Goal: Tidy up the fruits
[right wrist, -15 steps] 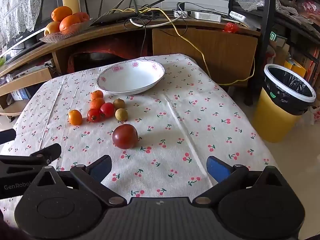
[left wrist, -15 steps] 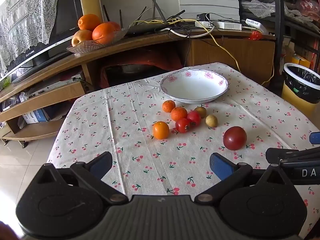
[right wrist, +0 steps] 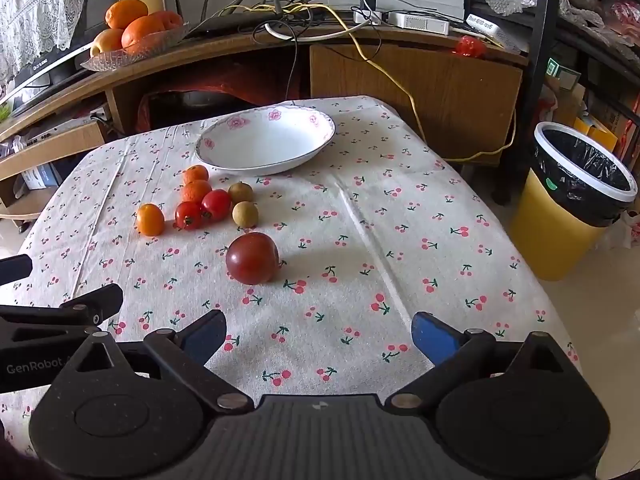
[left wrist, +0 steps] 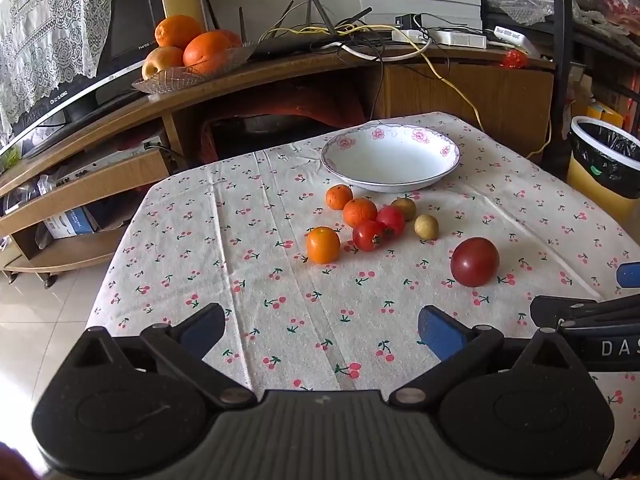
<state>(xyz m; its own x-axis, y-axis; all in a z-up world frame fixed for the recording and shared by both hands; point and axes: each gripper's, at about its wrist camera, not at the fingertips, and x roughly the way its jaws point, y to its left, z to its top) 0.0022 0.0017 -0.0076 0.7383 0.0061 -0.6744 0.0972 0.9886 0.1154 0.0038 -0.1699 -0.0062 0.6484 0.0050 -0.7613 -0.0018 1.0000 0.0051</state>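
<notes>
A white flowered bowl (left wrist: 390, 160) (right wrist: 266, 140) stands empty at the far side of the cherry-print table. In front of it lie three small oranges (left wrist: 323, 245) (right wrist: 150, 220), two small red tomatoes (left wrist: 367, 235) (right wrist: 188, 215) and two brownish round fruits (left wrist: 426, 227) (right wrist: 245, 214). A large dark red tomato (left wrist: 475, 261) (right wrist: 252, 257) lies nearer, apart from the cluster. My left gripper (left wrist: 322, 330) is open and empty over the near table. My right gripper (right wrist: 318, 334) is open and empty, just short of the large tomato.
A yellow bin with a black liner (right wrist: 576, 200) stands on the floor right of the table. A wooden TV stand behind holds a glass dish of oranges (left wrist: 192, 56), cables and a router. The table's left edge (left wrist: 120, 248) drops to tiled floor.
Both grippers have edged forward slightly toward the fruit. The fruit and bowl have not moved, and both grippers stay open.
</notes>
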